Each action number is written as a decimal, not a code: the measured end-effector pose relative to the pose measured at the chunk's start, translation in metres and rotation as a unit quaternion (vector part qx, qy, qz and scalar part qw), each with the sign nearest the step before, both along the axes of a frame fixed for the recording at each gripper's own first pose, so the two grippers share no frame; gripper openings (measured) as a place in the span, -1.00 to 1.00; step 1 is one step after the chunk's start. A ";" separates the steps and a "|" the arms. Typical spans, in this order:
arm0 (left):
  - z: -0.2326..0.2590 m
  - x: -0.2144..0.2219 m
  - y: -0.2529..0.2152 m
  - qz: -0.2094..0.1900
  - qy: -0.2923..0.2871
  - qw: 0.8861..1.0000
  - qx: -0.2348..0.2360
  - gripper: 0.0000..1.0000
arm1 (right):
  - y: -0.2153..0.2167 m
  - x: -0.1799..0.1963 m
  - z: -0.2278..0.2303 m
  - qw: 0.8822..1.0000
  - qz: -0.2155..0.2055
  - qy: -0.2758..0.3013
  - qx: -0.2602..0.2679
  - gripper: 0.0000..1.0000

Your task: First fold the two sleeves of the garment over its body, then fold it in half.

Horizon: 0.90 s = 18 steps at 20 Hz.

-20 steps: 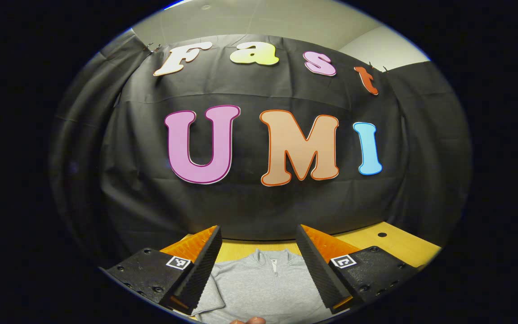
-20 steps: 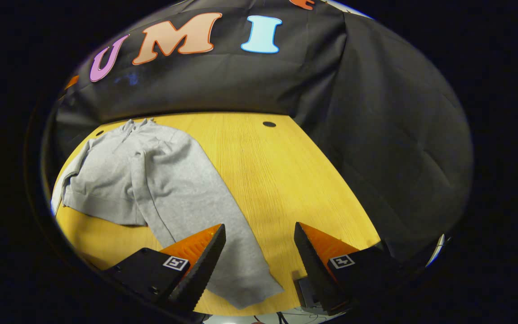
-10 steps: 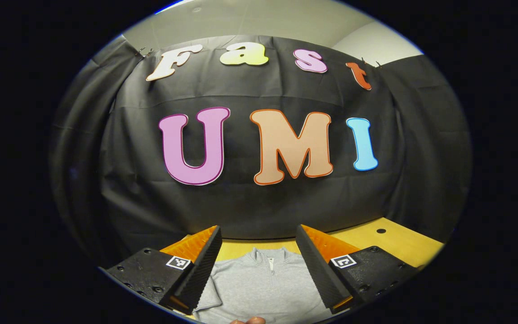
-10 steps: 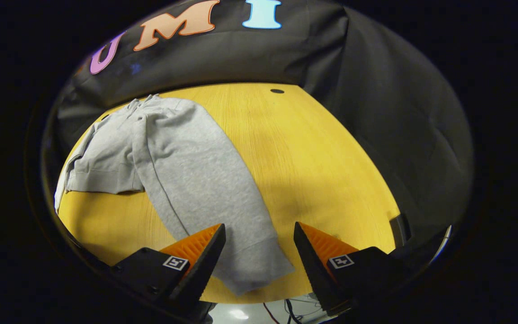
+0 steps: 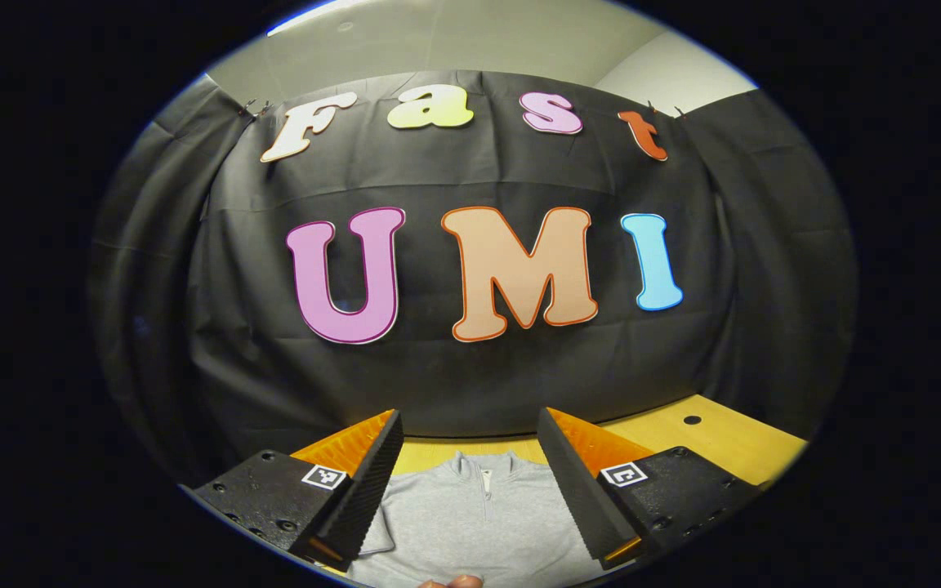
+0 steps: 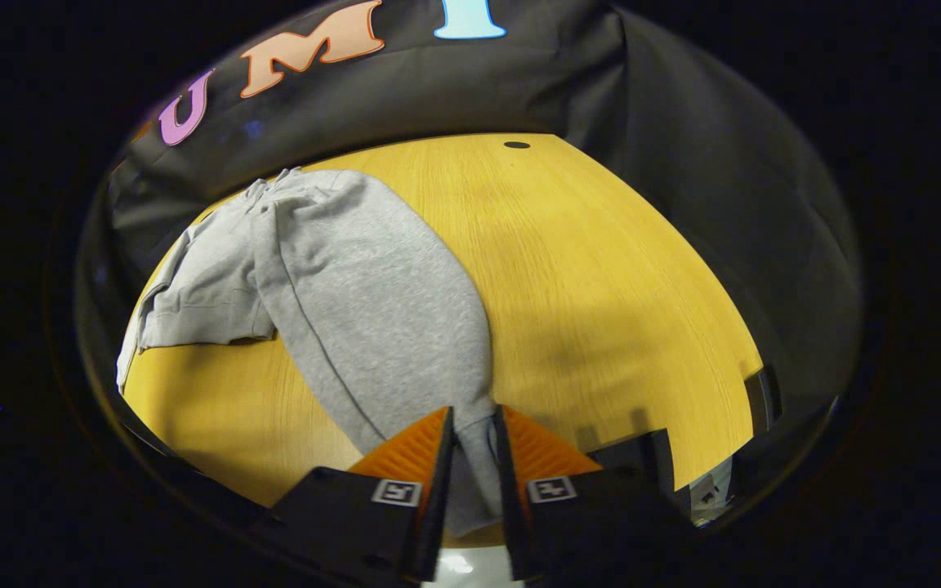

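A grey zip-neck garment (image 6: 217, 269) lies flat on the yellow wooden table (image 6: 601, 269). One long sleeve (image 6: 381, 302) runs from its shoulder toward the near edge. My right gripper (image 6: 474, 425) is shut on the cuff end of that sleeve, the cloth pinched between both fingers. In the left gripper view the garment's collar and chest (image 5: 479, 514) lie just past the fingers. My left gripper (image 5: 470, 445) hangs open above it with nothing between its fingers, aimed mostly at the booth wall.
The table has a small dark hole (image 6: 516, 144) near its far edge and black cloth on the far and right sides. A fingertip (image 5: 454, 581) peeks in at the bottom of the left gripper view.
My right gripper has moved down onto the sleeve's cuff and shut on it; it was open before. The left gripper has drifted slightly, still open.
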<state>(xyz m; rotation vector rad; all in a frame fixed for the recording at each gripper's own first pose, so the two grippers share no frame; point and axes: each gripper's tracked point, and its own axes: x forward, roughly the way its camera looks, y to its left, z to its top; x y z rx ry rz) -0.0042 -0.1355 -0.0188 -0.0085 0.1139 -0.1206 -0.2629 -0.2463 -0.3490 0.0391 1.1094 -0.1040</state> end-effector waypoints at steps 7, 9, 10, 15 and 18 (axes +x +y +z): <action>-0.005 -0.005 -0.005 0.014 0.006 1.000 -0.003 0.93 | 0.001 0.008 0.006 0.999 -0.021 -0.007 0.033 -0.75; 0.000 -0.002 -0.002 0.011 -0.003 1.000 -0.005 0.93 | -0.002 0.021 0.015 0.998 -0.044 -0.026 0.029 -0.75; -0.001 0.001 0.000 0.009 -0.002 1.000 0.000 0.92 | -0.002 0.027 0.017 0.998 -0.056 -0.032 0.027 -0.75; -0.002 0.012 0.027 0.008 -0.008 1.000 0.015 0.93 | 0.015 0.065 0.038 0.992 -0.101 -0.065 0.045 -0.75; -0.007 0.015 0.051 0.026 -0.004 0.999 0.020 0.93 | 0.032 0.096 0.055 0.988 -0.104 -0.096 0.054 -0.76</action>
